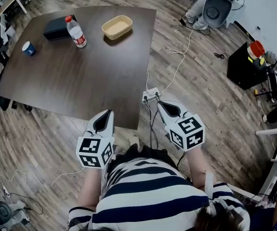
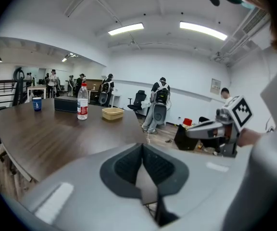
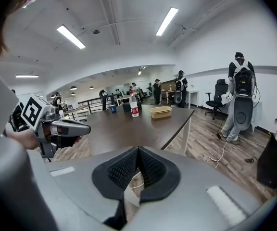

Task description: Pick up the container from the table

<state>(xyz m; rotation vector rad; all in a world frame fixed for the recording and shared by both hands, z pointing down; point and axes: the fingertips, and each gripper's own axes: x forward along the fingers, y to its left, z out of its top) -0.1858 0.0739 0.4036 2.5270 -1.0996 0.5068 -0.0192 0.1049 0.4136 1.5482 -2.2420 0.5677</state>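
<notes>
The container is a shallow tan tub at the far side of the dark table; it also shows small in the left gripper view and the right gripper view. Both grippers are held close to the person's body, short of the table's near edge and far from the tub. My left gripper is shut with nothing between its jaws. My right gripper is also shut and empty.
On the table's far left stand a water bottle, a black box and a blue cup. A white cable and a power strip lie on the wooden floor right of the table. Several people stand in the background.
</notes>
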